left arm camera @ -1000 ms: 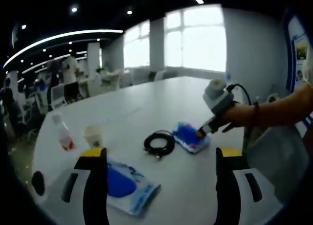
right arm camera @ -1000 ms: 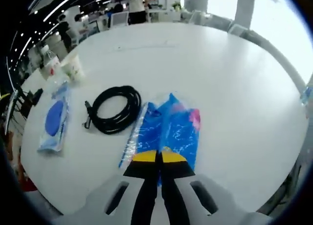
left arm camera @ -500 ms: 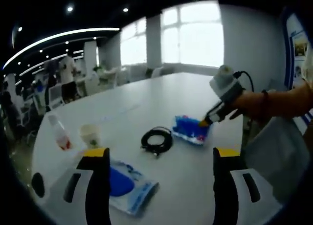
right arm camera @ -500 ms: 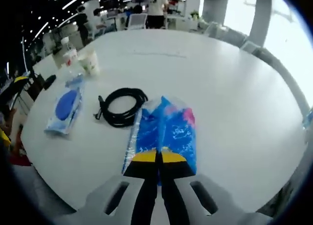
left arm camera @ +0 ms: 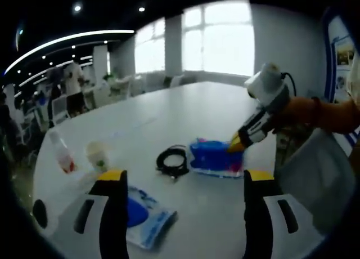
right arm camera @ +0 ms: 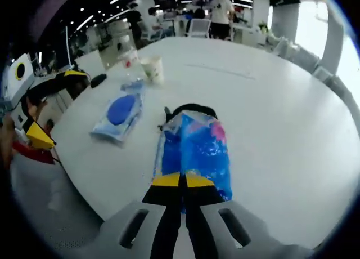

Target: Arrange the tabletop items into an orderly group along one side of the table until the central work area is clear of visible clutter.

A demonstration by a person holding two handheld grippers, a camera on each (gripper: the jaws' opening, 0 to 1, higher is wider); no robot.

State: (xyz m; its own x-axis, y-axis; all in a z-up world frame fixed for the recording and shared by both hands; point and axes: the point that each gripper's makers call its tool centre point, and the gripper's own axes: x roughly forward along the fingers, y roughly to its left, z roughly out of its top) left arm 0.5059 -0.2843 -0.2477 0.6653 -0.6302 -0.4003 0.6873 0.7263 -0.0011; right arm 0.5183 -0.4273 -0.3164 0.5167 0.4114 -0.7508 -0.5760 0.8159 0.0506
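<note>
- Right gripper [right arm camera: 181,181]: jaws clenched on the near edge of one crinkly blue plastic packet [right arm camera: 196,151], lifted off the white table [right arm camera: 281,118].
- Left gripper [left arm camera: 180,177]: jaws spread wide, grasping nothing.
- One coiled black cable [left arm camera: 172,161], just beyond that packet.
- One flat clear pouch with a blue disc [right arm camera: 120,113], left of the right gripper.
- One paper cup [right arm camera: 152,69], one plastic bottle [left arm camera: 61,153], farther left.
</note>
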